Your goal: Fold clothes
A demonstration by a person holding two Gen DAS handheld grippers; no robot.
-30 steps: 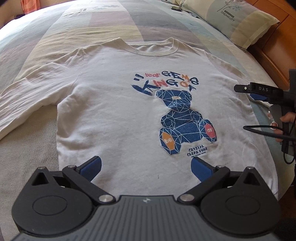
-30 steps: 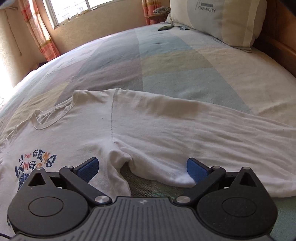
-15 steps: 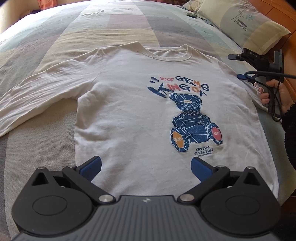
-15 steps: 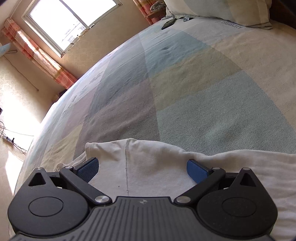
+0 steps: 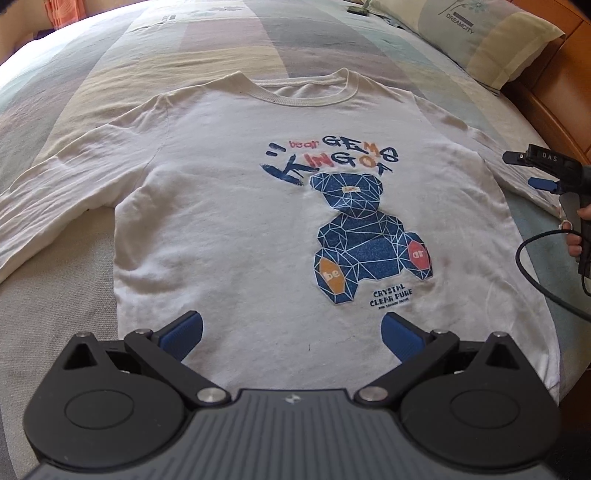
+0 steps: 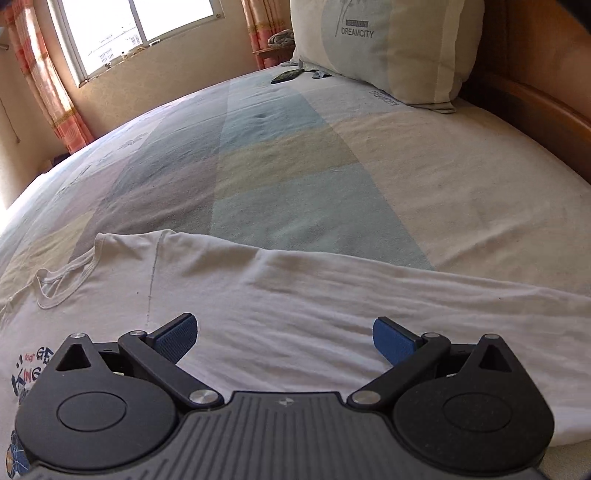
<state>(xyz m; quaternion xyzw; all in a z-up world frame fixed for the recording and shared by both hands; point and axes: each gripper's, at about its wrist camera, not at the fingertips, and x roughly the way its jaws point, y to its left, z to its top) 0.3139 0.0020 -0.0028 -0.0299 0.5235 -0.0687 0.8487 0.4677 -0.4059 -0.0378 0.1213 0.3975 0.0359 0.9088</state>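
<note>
A white long-sleeved shirt (image 5: pixel 236 221) with a blue bear print (image 5: pixel 365 236) lies flat, face up, on the bed, collar at the far end. My left gripper (image 5: pixel 291 332) hovers open over its lower hem, nothing between the blue pads. My right gripper (image 6: pixel 284 338) is open above the shirt's right sleeve (image 6: pixel 369 295), just past the shoulder seam. In the left wrist view the right gripper (image 5: pixel 546 173) shows at the right edge, held by a hand (image 5: pixel 576 236). The left sleeve (image 5: pixel 55 199) stretches out to the left.
The bed carries a pastel patchwork sheet (image 6: pixel 295 177). A pillow (image 6: pixel 388 48) leans at the wooden headboard (image 6: pixel 535 103), with a dark remote (image 6: pixel 284 76) near it. A window (image 6: pixel 147 26) and orange curtains are behind. A black cable (image 5: pixel 532 273) loops by the right hand.
The right gripper has tilted back down and come lower over the sleeve, after pointing up toward the window. The left gripper's view shifted slightly; the shirt has not moved.
</note>
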